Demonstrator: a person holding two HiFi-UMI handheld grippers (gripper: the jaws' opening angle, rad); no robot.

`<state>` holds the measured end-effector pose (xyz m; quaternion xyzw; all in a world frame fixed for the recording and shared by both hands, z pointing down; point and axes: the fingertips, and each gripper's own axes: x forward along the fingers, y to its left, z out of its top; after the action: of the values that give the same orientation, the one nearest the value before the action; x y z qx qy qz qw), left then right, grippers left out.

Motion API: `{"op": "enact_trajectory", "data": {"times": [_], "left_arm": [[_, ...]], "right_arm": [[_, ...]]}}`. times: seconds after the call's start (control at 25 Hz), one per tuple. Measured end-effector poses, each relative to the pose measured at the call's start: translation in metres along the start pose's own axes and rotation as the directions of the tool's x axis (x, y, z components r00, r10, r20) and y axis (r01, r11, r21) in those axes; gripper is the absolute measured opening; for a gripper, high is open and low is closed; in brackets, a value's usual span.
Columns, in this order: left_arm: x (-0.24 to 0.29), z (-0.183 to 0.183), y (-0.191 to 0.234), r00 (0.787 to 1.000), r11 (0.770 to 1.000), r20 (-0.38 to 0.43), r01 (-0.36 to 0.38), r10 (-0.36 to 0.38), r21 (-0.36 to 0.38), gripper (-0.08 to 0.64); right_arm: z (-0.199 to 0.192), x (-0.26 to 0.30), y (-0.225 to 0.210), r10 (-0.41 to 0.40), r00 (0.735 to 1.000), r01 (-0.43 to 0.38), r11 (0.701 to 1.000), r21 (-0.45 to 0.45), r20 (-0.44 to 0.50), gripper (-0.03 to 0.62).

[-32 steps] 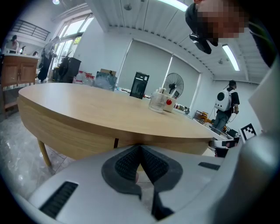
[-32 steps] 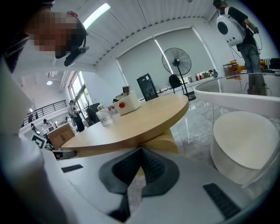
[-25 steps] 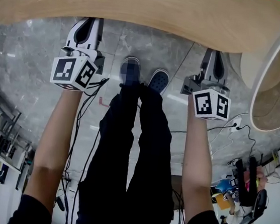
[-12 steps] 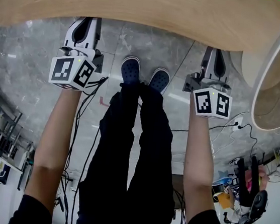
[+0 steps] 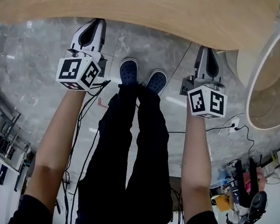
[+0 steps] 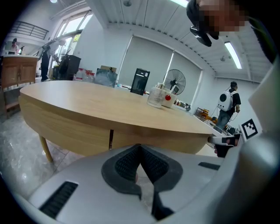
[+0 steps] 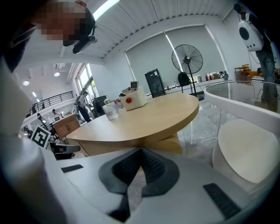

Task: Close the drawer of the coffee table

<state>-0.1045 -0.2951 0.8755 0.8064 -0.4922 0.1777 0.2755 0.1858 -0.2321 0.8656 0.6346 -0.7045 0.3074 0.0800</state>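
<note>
One coffee table [image 5: 142, 8], long axis left to right

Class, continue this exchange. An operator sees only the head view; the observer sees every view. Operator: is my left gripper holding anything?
Observer: No. The left gripper has its jaws together, nothing between them.
Operator: And the right?
Observer: The right gripper is shut too, and empty.
Operator: Anything on the table top?
Observer: Yes, a clear cup stands on the table, beside a white box with a red button.
</note>
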Motion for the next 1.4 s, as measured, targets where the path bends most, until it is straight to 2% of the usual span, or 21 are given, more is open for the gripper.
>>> {"op": "enact_trajectory", "data": {"times": [0.28,0.64,0.84,1.0,1.4], "left_arm": [[-0.032,0.012,-0.017,1.0,1.0,-0.022,-0.006,0.006,-0.008,0.025],[-0.081,0.067,-0.057,1.0,1.0,-0.007,0.022,-0.022,0.0,0.025],[-0.117,0.098,-0.072,0.999,0.999,-0.028,0.042,-0.042,0.014,0.025],[-0.154,0.131,-0.088,0.997,0.996,-0.03,0.071,-0.07,0.045,0.025],[-0.255,0.186,-0.12,0.994,0.995,-0.054,0.098,-0.097,0.014,0.025]], "right_arm": [[0.02,-0.019,0.003,0.015,0.999,-0.014,1.0,0.021,-0.042,0.026],[0.071,-0.061,0.028,0.059,0.993,-0.06,0.998,-0.009,-0.101,0.026],[0.105,-0.093,0.051,0.046,0.993,-0.044,0.999,0.016,-0.111,0.026],[0.133,-0.123,0.08,0.062,0.988,-0.061,0.998,0.009,-0.14,0.026],[0.199,-0.215,0.14,0.066,0.981,-0.069,0.997,-0.014,-0.182,0.026]]}}
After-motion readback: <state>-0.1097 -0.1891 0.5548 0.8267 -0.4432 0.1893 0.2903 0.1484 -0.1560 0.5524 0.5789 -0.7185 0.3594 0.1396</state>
